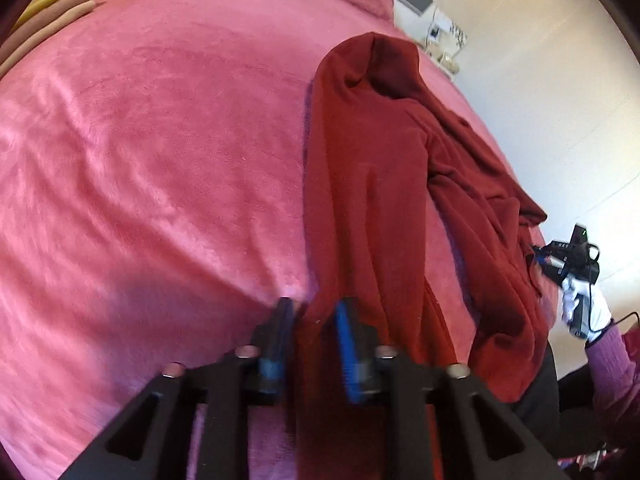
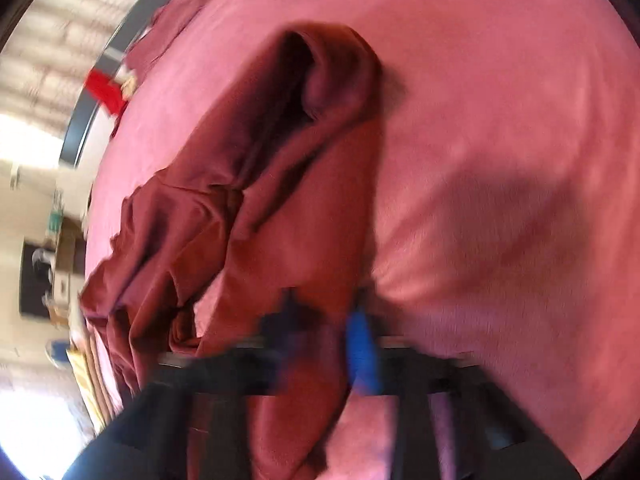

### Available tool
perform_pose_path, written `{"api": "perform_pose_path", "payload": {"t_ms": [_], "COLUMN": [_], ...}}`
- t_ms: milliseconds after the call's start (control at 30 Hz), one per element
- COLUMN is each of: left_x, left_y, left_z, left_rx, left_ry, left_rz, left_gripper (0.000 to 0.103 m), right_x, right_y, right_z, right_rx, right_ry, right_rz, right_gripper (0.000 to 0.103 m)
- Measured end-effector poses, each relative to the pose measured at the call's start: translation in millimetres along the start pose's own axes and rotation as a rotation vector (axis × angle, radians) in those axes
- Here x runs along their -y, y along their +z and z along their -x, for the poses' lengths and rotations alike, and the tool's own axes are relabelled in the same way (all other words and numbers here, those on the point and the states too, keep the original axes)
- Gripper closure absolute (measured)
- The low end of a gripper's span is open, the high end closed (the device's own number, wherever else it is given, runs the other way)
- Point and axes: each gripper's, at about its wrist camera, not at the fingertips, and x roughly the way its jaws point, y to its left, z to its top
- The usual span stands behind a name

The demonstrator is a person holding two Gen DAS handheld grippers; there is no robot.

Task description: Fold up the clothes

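The garment (image 1: 372, 200) lies lengthwise on the bed (image 1: 160, 160). Both the left tongs (image 1: 314, 320) and the right tongs (image 2: 326, 316) are closed on its near hem. If one thin pinch slips, the fold will probably land crooked.

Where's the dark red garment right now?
The dark red garment lies stretched over the pink blanket, right of centre in the left wrist view, its near edge between the left gripper fingers.

garment (image 1: 372, 184): dark red, fleecy, long
state: loosely folded lengthwise, rumpled along its right side
pose: stretched from near to far
place: on the pink blanket (image 1: 160, 160), right of middle
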Motion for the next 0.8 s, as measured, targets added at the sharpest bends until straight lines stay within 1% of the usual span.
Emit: {"api": "perform_pose_path", "payload": {"t_ms": [33,67,133,200,267,300,333,367,400,433,467,500,533,567,633,667,700,733,767,800], "left_x": [-3,-7,-14,-23,-31,-36,-42,-46,-46,-45,-43,-36,-31,-27,-25,-23,-22,-21,-21,-31], "left_y": [6,10,22,34,45,50,52,53,54,52,49,46,43,40,37,36,34,32,31,27], "left_z": [2,5,12,22,32,37,40,40,37,34,30,23,16,9,1,-4,-8,-12,-16,-13], "left_rx": [-0.020,-0.031,-0.043,-0.034,-0.015,-0.008,-0.012,-0.012,-0.016,-0.022,-0.028,-0.045,-0.062,-0.079,-0.093,-0.099,-0.106,-0.113,-0.119,-0.118], "left_ry": [0.005,0.015,0.033,0.057,0.066,0.034,-0.012,-0.045,-0.080,-0.096,-0.113,-0.124,-0.127,-0.131,-0.150,-0.160,-0.170,-0.180,-0.193,-0.243], "left_rz": [-0.010,-0.017,-0.023,-0.027,-0.022,-0.002,0.009,0.042,0.077,0.085,0.090,0.072,0.050,0.030,0.027,0.026,0.025,0.024,0.027,0.078], "left_gripper": [0.096,0.098,0.099,0.100,0.101,0.101,0.100,0.094,0.089,0.087,0.087,0.087,0.087,0.087,0.087,0.087,0.086,0.084,0.083,0.083], "right_x": [-1,-3,-7,-9,-4,1,10,21,33,45,49,46,42,32,9,-6,-22,-38,-53,-66], "right_y": [5,12,30,56,84,99,113,126,136,139,134,122,108,92,53,33,12,-11,-35,-57], "right_z": [7,17,43,75,103,115,122,128,131,136,142,146,149,146,137,128,117,104,89,77], "right_rx": [0.000,0.014,0.067,0.142,0.240,0.291,0.310,0.316,0.294,0.281,0.312,0.341,0.365,0.363,0.309,0.263,0.211,0.150,0.085,0.029], "right_ry": [0.001,-0.036,-0.154,-0.297,-0.486,-0.594,-0.683,-0.764,-0.815,-0.814,-0.749,-0.666,-0.583,-0.502,-0.352,-0.263,-0.167,-0.083,-0.003,0.050], "right_rz": [0.035,0.078,0.171,0.267,0.323,0.339,0.324,0.297,0.242,0.155,0.096,0.084,0.083,0.107,0.192,0.231,0.267,0.295,0.321,0.342], "right_gripper": [0.095,0.096,0.096,0.096,0.096,0.093,0.089,0.069,0.053,0.052,0.052,0.052,0.052,0.052,0.051,0.050,0.048,0.048,0.048,0.048]}}
